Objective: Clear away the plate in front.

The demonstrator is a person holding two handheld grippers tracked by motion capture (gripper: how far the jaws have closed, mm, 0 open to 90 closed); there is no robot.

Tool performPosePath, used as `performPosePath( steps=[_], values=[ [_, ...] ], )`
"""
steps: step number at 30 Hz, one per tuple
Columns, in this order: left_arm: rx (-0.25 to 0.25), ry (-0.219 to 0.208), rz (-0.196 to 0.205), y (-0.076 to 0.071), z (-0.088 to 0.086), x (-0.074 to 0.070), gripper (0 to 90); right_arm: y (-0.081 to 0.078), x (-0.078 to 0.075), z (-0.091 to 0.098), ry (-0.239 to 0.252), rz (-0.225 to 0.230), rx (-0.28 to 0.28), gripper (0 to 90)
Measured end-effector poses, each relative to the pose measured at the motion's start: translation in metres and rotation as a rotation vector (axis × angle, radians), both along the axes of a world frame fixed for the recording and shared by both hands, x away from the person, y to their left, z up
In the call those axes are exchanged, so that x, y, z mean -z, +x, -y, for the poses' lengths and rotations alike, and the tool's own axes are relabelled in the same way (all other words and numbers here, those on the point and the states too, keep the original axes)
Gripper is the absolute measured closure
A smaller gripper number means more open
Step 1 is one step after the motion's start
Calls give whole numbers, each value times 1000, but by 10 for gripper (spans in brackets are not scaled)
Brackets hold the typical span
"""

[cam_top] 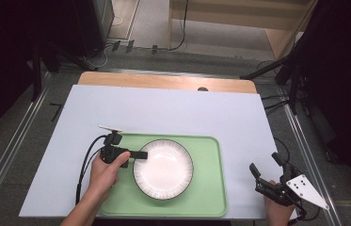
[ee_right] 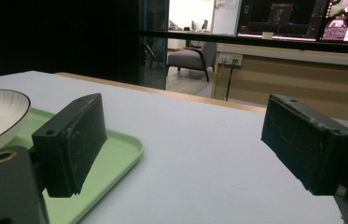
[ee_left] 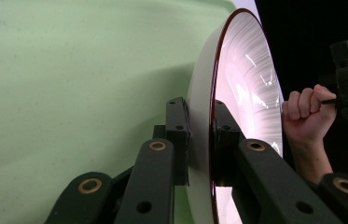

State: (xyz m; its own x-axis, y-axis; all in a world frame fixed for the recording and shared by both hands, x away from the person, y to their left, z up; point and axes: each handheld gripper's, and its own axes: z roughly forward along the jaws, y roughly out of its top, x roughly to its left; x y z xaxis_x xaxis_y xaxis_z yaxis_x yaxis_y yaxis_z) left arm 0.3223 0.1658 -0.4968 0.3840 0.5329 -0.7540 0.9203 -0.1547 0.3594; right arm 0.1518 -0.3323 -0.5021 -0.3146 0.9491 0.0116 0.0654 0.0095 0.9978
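Clamped on the rim of a white round plate with a dark ribbed edge (cam_top: 163, 168), the left gripper (cam_top: 141, 154) holds it on a pale green plastic tray (cam_top: 208, 193); the right gripper (cam_top: 266, 165) stands open beside the tray.

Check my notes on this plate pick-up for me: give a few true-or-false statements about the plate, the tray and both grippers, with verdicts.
1. The left gripper is shut on the rim of the white plate. True.
2. The plate sits on the bare white table top. False: it is on the green tray.
3. The right gripper holds the tray's edge. False: its jaws stand open with nothing between them, off to the tray's right.
4. The plate has a dark line round its rim. True.
5. Food lies on the plate. False: its surface shows bare and glossy.
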Motion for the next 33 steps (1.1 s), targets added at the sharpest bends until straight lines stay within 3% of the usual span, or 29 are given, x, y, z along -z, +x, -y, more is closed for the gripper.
performPosePath(
  steps=[5, 12, 33],
  values=[
    [-11, 35, -2, -1, -1, 3, 822, 0, 0, -1, -4, 1, -3, 145],
    [-19, 39, -7, 0, -2, 6, 828, 0, 0, -1, -2, 1, 0, 145],
    [-46, 95, 26, -2, 2, 6, 818, 0, 0, -1, -4, 2, -2, 145]
  ],
)
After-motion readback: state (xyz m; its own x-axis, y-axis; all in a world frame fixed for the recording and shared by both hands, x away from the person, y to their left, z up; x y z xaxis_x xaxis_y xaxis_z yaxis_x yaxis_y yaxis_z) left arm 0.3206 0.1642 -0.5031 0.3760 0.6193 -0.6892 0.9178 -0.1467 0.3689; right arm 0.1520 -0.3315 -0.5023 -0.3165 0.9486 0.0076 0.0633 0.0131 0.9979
